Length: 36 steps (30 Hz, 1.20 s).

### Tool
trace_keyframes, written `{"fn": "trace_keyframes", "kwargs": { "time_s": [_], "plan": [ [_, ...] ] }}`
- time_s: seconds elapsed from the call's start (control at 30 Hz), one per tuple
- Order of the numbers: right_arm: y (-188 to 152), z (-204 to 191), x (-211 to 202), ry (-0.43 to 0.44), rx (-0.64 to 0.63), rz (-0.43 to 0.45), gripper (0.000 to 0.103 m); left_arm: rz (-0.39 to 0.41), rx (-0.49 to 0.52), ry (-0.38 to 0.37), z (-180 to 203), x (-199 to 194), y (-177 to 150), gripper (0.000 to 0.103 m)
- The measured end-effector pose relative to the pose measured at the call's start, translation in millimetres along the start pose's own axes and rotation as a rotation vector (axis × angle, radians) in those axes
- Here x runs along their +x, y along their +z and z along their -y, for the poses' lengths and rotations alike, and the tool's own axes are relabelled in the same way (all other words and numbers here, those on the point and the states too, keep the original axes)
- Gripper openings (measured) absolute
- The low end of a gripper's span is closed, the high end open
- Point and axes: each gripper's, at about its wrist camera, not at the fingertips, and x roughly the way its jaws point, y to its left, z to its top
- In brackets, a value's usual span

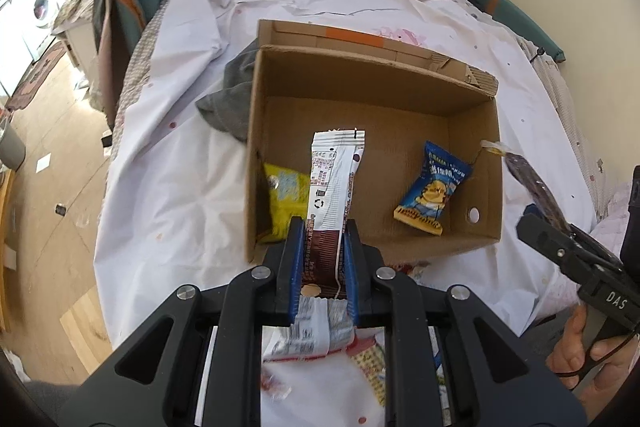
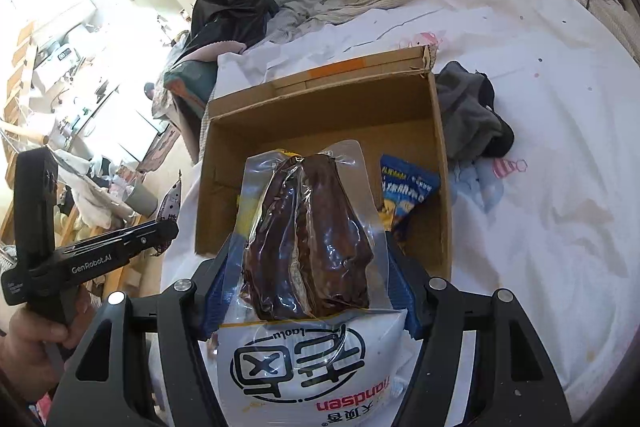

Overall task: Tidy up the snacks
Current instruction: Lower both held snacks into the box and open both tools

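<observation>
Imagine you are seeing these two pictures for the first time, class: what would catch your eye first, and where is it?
First, the open cardboard box on the white bedsheet, with a blue snack packet and a yellow packet inside. Next, the left gripper clamps a brown-and-white stick packet over the box's near edge. The right gripper holds a clear pouch of dark braised meat.

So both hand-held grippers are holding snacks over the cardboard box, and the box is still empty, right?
Not quite. The left hand-held gripper holds a wrapper and the right hand-held gripper a vacuum pack at the box, but it isn't empty: the left wrist view shows a blue packet and a yellow packet inside.
</observation>
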Motion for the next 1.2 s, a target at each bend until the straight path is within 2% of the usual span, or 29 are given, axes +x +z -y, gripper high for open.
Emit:
{"fn": "trace_keyframes", "kwargs": {
  "time_s": [0.2,0.47,0.73,0.97,1.2],
  "plan": [
    [18.0,6.1,17.5,-0.007,0.003,0.015,0.069,-0.011,0.029,0.018,11.0,23.6,19.8,0.015],
    [36.3,14.3,47.8,-0.029,0.006,-0.009,0.069,-0.008,0.035,0.062,14.1,56.9,35.3,0.015],
    [35.0,19.0,83.5,-0.042,0.023,-0.075,0.069,-0.035,0.033,0.046,12.2,81.5,30.2,0.015],
    [34.3,23.2,109.1,-0.076,0.025,-0.124,0.069,-0.048,0.041,0.038,13.2,86.7,30.0,0.015],
    [33.3,26.1,120.1,-0.086,0.047,-0.161,0.070,-0.090,0.020,0.033,9.5,98.2,30.5,0.015]
  ]
}}
